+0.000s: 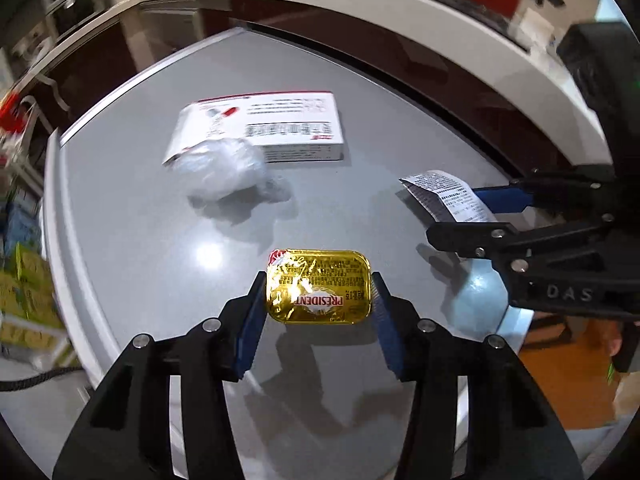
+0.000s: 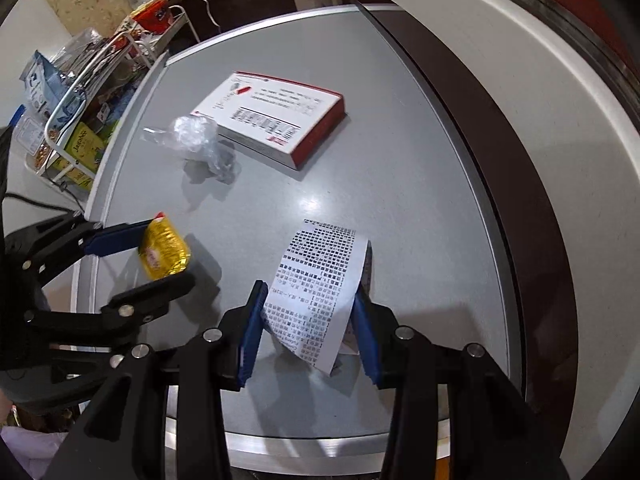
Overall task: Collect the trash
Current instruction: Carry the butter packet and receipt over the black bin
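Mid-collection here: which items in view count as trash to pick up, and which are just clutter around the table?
Trash for the job:
- gold butter packet, between the left gripper pads
- receipt, held by the right gripper
- crumpled clear plastic
- red-and-white box, probably

Just lying about:
- wire rack of packaged goods beside the grey table
- black cable

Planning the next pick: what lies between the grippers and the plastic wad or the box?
Nothing visible. Bare table leads to the plastic wad and box. But the left gripper already clasps the butter pack, the right gripper the receipt.
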A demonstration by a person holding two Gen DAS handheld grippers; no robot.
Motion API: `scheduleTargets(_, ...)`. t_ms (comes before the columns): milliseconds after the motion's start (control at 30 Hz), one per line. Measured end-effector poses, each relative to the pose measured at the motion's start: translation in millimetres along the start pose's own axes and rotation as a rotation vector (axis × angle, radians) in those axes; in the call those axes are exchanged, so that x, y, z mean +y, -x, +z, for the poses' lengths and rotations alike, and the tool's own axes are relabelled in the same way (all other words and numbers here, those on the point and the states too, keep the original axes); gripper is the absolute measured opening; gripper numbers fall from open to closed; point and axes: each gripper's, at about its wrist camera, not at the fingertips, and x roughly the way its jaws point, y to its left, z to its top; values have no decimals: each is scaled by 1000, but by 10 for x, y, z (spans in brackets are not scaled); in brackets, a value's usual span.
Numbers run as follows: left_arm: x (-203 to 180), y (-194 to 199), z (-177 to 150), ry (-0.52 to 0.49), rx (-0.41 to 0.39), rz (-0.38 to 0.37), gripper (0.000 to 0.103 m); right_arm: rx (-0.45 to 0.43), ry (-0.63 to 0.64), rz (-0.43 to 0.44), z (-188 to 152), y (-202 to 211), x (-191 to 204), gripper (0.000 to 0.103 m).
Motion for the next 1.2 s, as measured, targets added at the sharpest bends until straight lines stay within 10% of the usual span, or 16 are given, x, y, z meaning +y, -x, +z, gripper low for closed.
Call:
scheduleTargets(567,160,770,-216,282,-160,160,50,-99,101,73,88,531,238,41)
scheduleTargets(1200,-19,1321,-475,371,-266,245,50,-212,203,132,-63,1192,417,41)
